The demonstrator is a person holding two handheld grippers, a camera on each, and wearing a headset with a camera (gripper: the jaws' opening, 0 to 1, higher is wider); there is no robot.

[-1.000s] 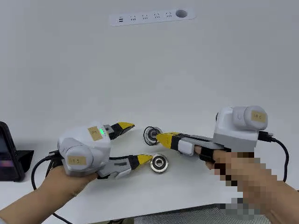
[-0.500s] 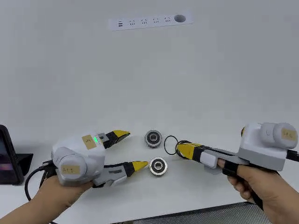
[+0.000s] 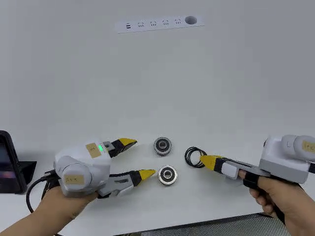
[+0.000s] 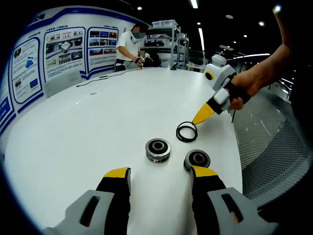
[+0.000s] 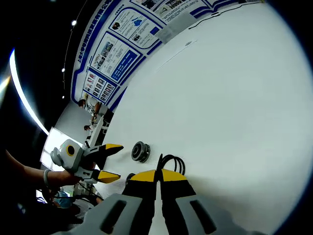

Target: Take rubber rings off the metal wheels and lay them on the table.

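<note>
The left hand-held gripper (image 3: 138, 158) was spread just beside the two metal wheels (image 3: 162, 145) on the worktop (image 3: 221, 113), and the black rubber rings (image 3: 195, 156) lay right of them, at the tips of the right hand-held gripper (image 3: 208, 161), whose jaws were pressed together.

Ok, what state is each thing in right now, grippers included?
Left gripper: open, empty.
Rubber rings: loose, lying flat on the table.
Far wheel: flat on the table, untouched.
Near wheel: flat on the table, just ahead of one left gripper jaw, apart.
Right gripper: shut, tip at the rings' edge.
</note>
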